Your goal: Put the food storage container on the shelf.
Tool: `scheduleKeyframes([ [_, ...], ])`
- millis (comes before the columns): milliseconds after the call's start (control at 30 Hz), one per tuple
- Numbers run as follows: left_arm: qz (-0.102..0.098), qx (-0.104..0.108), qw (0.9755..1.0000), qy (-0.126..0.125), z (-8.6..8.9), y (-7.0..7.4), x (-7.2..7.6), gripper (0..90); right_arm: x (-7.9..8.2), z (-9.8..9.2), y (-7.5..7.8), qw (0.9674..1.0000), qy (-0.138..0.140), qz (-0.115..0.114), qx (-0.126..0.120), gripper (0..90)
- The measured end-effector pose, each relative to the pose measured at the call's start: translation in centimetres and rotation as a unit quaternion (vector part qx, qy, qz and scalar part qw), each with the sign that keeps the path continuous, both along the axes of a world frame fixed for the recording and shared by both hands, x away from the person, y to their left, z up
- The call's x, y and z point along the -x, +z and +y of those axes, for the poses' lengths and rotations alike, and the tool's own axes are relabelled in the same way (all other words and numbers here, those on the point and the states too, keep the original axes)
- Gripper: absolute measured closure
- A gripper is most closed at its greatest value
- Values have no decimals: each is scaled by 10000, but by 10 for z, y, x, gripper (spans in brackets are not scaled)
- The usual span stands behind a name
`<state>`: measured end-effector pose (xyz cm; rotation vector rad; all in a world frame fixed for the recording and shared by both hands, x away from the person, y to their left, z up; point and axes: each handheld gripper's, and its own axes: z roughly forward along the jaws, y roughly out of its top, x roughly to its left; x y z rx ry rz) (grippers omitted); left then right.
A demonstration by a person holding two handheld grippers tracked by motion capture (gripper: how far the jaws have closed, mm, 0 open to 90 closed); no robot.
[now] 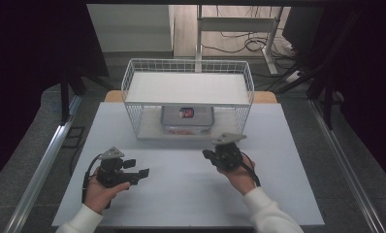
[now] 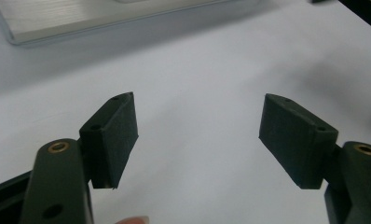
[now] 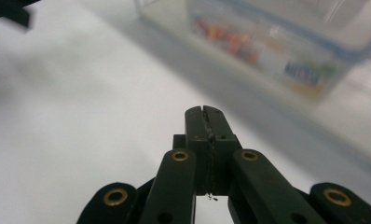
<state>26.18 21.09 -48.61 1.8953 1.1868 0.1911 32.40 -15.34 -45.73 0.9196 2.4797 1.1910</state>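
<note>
Below the wire rack (image 1: 133, 87) holding a clear plastic container (image 1: 187, 120), the right gripper (image 1: 206, 154) is clenched empty; lower left, the left gripper (image 1: 143, 173) gapes, released.

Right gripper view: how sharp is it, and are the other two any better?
Right gripper view: the right tongs are sharp, pressed shut with nothing between them, but the clear container and table are smeared by blur. Left gripper view: the left tongs are crisp, open and empty. High view: evenly lit table, dark edges, the wire rack clear.
</note>
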Motion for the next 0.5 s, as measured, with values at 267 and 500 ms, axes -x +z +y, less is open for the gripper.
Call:
scheduleKeyframes([
  [267, -12, -70, 10000, 55, -2, -2, -2, 277, 39, -61, -4, 9989, -333, 172, -298, 879],
  [500, -20, -128, 9999, 33, -4, -3, -3, 276, 33, -82, -15, 9983, -405, 303, -280, 618],
])
